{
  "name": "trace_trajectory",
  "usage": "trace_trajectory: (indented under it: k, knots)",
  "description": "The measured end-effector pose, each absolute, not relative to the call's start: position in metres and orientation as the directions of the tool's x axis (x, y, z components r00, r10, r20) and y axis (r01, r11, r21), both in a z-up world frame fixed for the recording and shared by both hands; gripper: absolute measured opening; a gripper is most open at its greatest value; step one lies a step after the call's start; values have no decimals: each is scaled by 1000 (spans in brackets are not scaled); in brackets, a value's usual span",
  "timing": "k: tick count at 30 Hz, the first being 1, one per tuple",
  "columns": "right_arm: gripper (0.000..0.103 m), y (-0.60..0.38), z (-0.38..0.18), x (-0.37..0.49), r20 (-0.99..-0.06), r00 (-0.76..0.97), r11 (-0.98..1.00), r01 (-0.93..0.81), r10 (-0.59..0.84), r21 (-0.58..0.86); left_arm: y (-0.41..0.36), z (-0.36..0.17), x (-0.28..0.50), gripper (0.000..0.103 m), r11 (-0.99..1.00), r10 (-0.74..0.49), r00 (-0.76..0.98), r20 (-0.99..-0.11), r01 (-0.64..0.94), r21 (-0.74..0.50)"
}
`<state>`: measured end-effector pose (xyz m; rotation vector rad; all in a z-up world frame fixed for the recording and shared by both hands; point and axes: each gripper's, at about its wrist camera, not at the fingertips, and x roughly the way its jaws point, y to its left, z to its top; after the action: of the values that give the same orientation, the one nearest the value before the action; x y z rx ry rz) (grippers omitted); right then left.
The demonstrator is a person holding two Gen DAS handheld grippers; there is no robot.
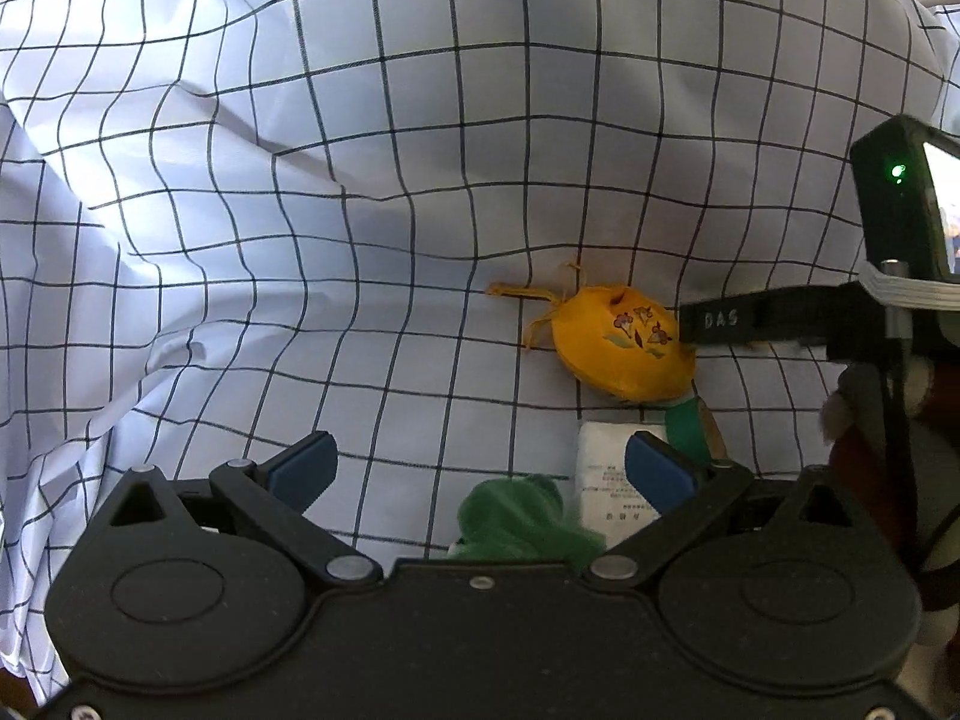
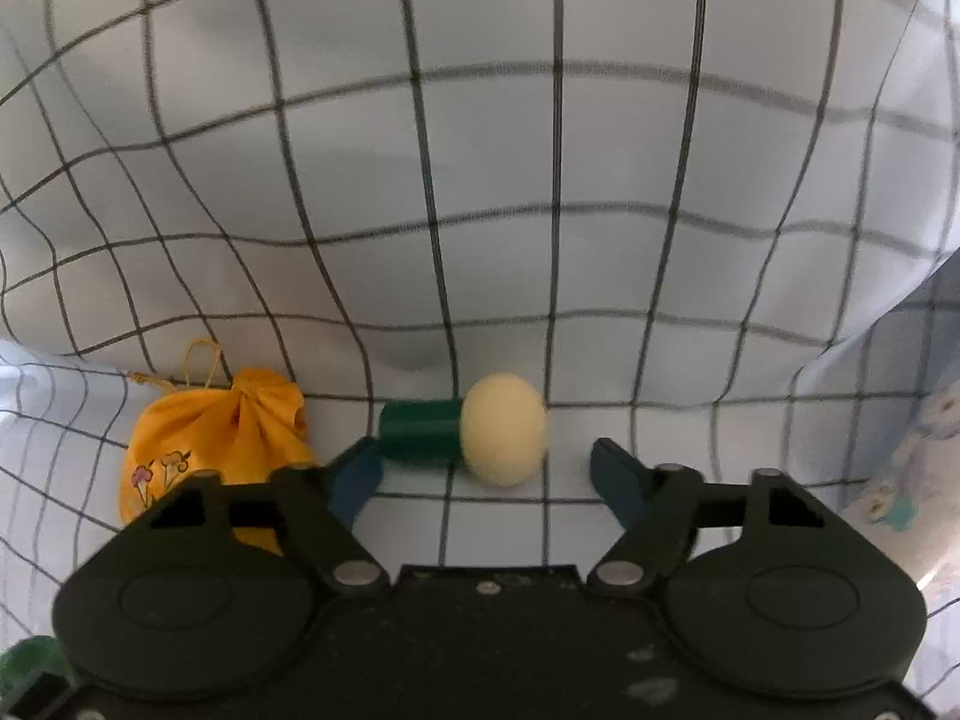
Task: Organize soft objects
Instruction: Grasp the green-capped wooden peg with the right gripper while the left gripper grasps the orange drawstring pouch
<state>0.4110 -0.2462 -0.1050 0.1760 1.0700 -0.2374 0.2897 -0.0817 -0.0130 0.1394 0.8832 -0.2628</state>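
Observation:
A toy mushroom (image 2: 504, 429) with a cream cap and a green stem (image 2: 420, 429) lies on its side on the checked cloth (image 2: 540, 180). My right gripper (image 2: 486, 477) is open just short of it, with its left pad (image 2: 354, 477) close to the stem. A yellow drawstring pouch (image 2: 210, 438) with a flower print lies to its left; the pouch (image 1: 624, 348) also shows in the left wrist view, with a right finger (image 1: 750, 321) at its edge. My left gripper (image 1: 480, 468) is open above a green fabric piece (image 1: 522, 522).
A white printed packet (image 1: 606, 480) lies behind the left gripper's right pad. A dark red and cream soft thing (image 1: 870, 402) sits at the right edge. Flower-print fabric (image 2: 900, 480) lies at the right. The checked cloth is creased and rises in folds at the back.

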Motion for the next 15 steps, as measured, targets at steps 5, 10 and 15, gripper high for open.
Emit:
trace_trajectory:
  k: [5, 10, 15]
  knots:
    - [57, -258, -105, 408, -865, 493, 947, 310, -90, 79, -90, -12, 296, 99, 957, -178, 608, -774, 291, 9]
    - [56, -282, -105, 400, -854, 516, 925, 355, -69, 140, -100, -12, 301, 99, 953, -214, 620, -755, 303, -21]
    - [56, -301, -103, 394, -845, 524, 907, 398, -101, 138, -119, -13, 309, 99, 933, -229, 624, -747, 359, 13]
